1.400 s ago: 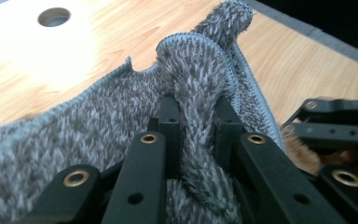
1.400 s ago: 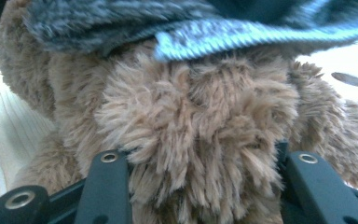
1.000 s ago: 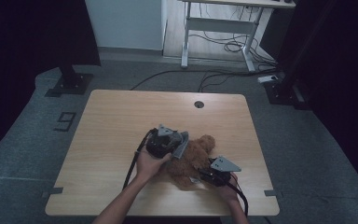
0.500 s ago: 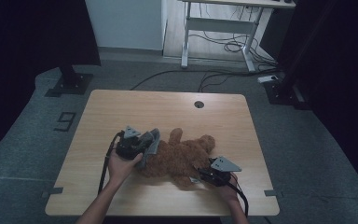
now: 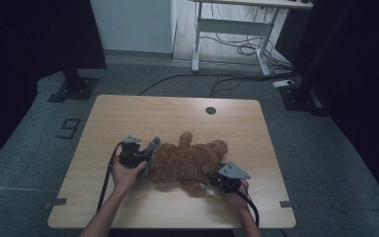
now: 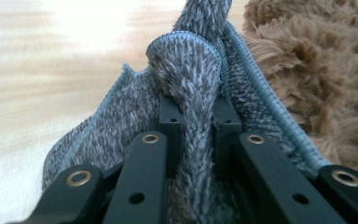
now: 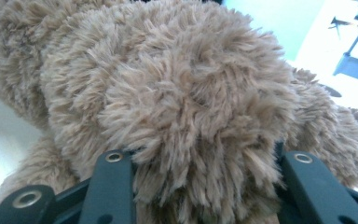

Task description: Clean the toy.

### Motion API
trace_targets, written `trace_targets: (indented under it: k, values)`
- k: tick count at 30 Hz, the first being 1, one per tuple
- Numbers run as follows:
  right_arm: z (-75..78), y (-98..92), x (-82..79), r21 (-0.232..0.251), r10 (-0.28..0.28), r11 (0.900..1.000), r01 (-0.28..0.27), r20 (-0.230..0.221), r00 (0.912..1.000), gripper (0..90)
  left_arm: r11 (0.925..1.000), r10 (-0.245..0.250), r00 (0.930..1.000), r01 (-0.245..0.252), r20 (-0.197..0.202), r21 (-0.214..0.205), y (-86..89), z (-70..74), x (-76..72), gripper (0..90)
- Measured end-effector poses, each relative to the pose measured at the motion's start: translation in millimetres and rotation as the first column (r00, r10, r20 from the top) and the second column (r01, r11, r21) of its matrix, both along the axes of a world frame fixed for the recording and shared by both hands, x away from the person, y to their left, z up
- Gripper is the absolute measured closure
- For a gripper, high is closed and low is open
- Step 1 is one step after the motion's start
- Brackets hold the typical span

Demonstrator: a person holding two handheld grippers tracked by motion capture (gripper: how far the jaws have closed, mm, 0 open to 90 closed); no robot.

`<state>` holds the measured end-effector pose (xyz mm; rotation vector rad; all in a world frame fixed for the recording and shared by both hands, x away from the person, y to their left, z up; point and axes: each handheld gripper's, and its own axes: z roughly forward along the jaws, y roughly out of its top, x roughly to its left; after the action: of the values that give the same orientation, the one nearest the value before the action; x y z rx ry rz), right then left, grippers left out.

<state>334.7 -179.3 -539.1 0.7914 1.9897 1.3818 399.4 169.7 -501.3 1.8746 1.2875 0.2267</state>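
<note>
- The wooden table (image 5: 128,113) has bare board behind and to the left of the work, so there is open room to slide or lift away from the person; the near edge lies close under both hands, which probably leaves little margin that way.
- The brown teddy bear (image 5: 190,160) lies on its side at mid-table, nearer the front edge. It looks soft, light and squashy, so a grip likely sinks in and wants a thick limb or the body.
- The grey cloth (image 6: 186,79), fleecy with a ribbed hem, sits against the bear's left end; limp, it should bunch rather than slip.
- The right gripper (image 5: 216,180) has its jaws pressed into the bear's plush, having just been closing.
- The left gripper (image 5: 148,154) is clenched on a fold of the cloth.
</note>
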Motion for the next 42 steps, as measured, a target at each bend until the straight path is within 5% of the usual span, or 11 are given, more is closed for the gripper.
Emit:
trace_targets:
  k: [8, 15, 17, 21, 26, 35, 42]
  values:
    - [2.7, 3.7, 20.7, -0.018, -0.027, 0.9994, 0.028, 0.065, 0.9975, 55.3, 0.9976, -0.009, 0.9999, 0.008, -0.013, -0.069, 13.2, 0.8, 19.6, 78.2]
    - [4.1, -1.9, 7.8, -0.048, 0.002, 0.9989, 0.002, 0.094, 0.9956, 55.0, 0.9944, -0.02, 0.9979, 0.026, 0.062, -0.102, 14.3, 33.3, 14.6, 76.5]
    - [4.4, -0.9, 5.8, -0.056, 0.005, 0.9984, 0.001, 0.103, 0.9947, 55.1, 0.9933, -0.043, 0.9954, 0.052, 0.086, -0.103, 6.3, 46.0, 14.6, 76.5]
    - [3.6, -1.1, 4.9, -0.063, 0.005, 0.998, 0.001, 0.105, 0.9945, 54.8, 0.9905, -0.131, 0.9852, 0.135, 0.11, -0.027, -33.8, 64.2, 16.8, 76.2]
    - [1.2, -2.4, 5.4, -0.061, -0.002, 0.9981, 0.008, 0.103, 0.9946, 54.5, 0.9835, -0.163, 0.9828, 0.155, 0.086, 0.093, -61.0, 50.5, 24.3, 74.6]
    - [0.0, -4.6, 6.9, -0.05, 0.005, 0.9988, -0.001, 0.085, 0.9964, 49.2, 0.9799, -0.195, 0.9757, 0.19, 0.099, 0.059, -52.6, 33.1, 9.7, 77.7]
    - [4.4, -13.7, 1.5, 0.03, -0.007, 0.9995, 0.007, -0.017, 0.9998, 28.3, 0.9832, -0.182, 0.9691, 0.176, 0.167, 0.05, -52.0, 22.5, -15.1, 78.5]
